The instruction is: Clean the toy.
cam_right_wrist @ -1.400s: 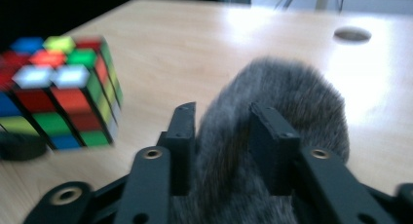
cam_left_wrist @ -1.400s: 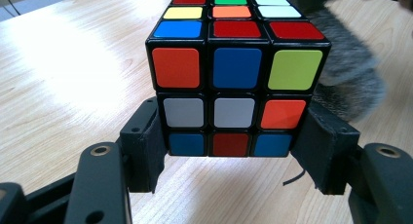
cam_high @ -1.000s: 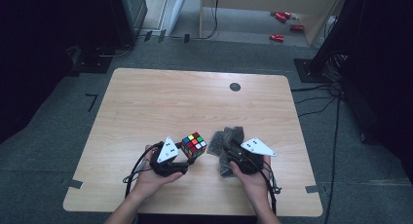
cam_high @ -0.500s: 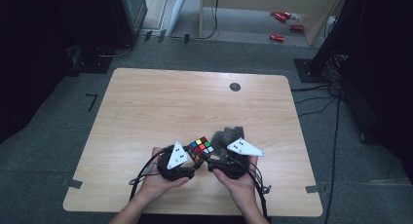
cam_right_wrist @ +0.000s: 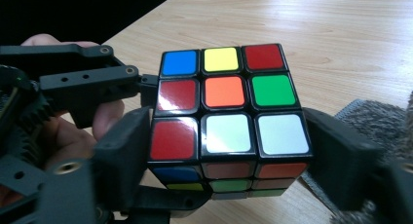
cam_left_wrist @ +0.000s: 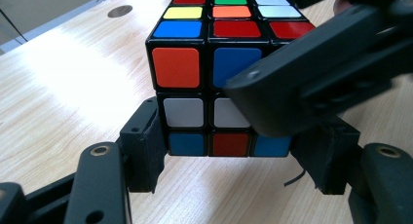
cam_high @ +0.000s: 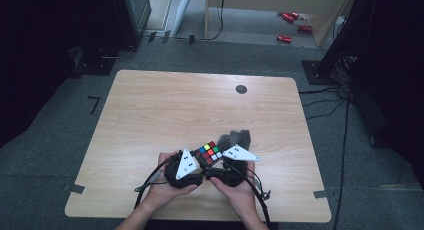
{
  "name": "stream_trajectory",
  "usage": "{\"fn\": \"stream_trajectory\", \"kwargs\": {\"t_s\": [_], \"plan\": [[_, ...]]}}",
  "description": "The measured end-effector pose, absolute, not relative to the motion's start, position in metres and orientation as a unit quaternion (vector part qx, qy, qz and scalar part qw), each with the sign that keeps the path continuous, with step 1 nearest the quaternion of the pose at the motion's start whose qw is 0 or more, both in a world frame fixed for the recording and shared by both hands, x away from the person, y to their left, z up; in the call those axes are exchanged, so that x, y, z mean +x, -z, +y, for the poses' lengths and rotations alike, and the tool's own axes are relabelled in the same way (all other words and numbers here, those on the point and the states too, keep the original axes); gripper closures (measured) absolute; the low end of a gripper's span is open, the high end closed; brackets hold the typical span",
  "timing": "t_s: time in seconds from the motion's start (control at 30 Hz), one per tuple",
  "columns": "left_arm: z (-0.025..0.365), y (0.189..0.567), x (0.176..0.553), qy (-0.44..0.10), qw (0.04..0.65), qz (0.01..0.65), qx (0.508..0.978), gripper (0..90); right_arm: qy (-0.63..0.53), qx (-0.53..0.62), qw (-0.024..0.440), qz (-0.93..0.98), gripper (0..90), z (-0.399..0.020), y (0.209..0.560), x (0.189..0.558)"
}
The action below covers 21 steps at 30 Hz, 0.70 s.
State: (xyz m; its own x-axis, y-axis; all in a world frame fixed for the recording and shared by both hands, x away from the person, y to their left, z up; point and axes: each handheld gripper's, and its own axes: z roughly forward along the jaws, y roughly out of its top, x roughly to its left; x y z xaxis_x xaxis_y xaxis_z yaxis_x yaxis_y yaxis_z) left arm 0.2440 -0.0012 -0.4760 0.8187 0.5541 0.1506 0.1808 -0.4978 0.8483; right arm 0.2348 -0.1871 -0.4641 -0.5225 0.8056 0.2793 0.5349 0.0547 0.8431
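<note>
Left gripper view: cube (cam_left_wrist: 214, 73) clamped (bottom layer)

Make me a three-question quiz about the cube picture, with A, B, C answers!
1. Where is the puzzle cube?
A. between the two grippers
B. on the floor
C. at the table's far edge
2. What colour is the middle square on the cube's top face?
A. green
B. orange
C. white
3. What lies beside the right gripper?
A. a book
B. a cup
C. a grey fuzzy cloth

Answers: 1 A, the left gripper and the right one flank it. 2 B, orange shows there in the right gripper view. 3 C, the cloth is on the table.
</note>
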Motion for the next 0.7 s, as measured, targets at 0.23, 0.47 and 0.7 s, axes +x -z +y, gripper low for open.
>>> {"fn": "stream_trajectory", "kwargs": {"t_s": [0.23,0.47,0.7], "plan": [[-0.0009,0.4757,0.2439,-0.207,0.455,0.214,0.839,35.5,-0.505,0.472,0.132,0.710,32.9,-0.1894,0.4644,0.2342],[0.0007,0.4748,0.2441,-0.203,0.467,0.212,0.834,35.1,-0.519,0.479,0.114,0.699,33.5,-0.1939,0.4640,0.2355],[0.0026,0.4754,0.2452,-0.193,0.477,0.210,0.831,34.5,-0.524,0.475,0.112,0.698,33.7,-0.1958,0.4626,0.2352]]}}
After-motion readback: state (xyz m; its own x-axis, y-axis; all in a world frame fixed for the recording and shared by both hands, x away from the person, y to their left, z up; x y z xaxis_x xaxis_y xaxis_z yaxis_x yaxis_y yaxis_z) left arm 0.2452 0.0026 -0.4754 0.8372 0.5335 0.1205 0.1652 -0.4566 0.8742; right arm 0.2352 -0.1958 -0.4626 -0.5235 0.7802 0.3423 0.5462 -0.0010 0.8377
